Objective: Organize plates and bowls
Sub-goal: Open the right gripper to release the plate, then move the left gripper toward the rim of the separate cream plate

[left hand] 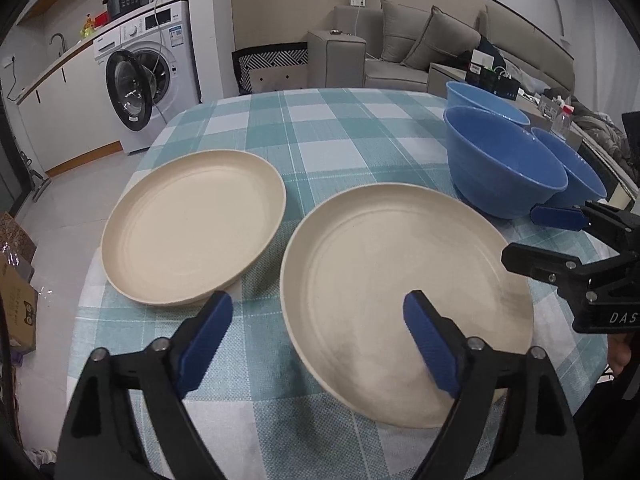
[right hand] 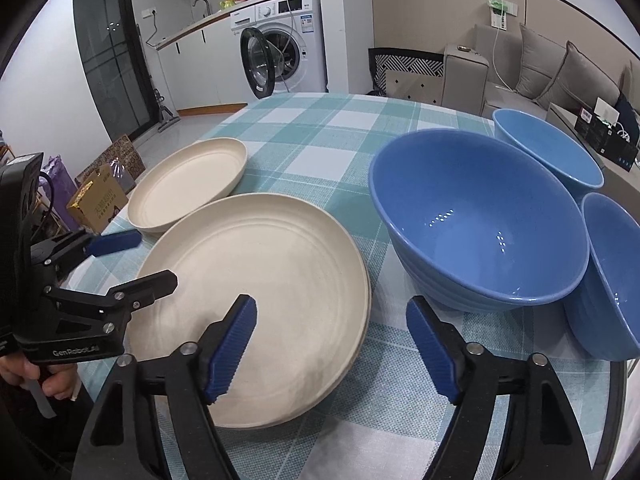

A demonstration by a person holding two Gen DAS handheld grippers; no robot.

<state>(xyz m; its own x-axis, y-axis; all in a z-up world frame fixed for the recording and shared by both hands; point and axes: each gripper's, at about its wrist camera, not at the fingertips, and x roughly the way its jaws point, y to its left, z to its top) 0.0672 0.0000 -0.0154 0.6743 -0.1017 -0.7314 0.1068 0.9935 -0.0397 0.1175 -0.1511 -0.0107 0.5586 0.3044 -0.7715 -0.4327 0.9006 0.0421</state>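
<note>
- Cream-coloured round plastic plates lie flat on the tabletop, which wears a teal-and-white checked cloth: the near cream plate sits close to the front edge, and the far cream plate lies beside it toward the washing machine, apart by a narrow strip of cloth.
- Three blue plastic bowls stand upright in a cluster on the sofa side: the large blue bowl in front, the rear blue bowl behind it and the side blue bowl at the tabletop's rim, so close that I cannot tell whether they touch.
- Plates and bowls already lie sorted by kind but unstacked, so my guess is that stacking each kind comes next.
- Left tongs stand wide apart and empty, one pad over the cloth between the plates and the other above the near plate's inside, which suits a bite on its rim.
- Right tongs are also spread wide and hold nothing, straddling the near plate's bowl-side rim, with the large bowl just beyond.
- Open cloth runs down the middle toward the far edge, giving room to lift and carry; the side bowl and the near plate sit closest to edges, so a nudge there risks a fall.
</note>
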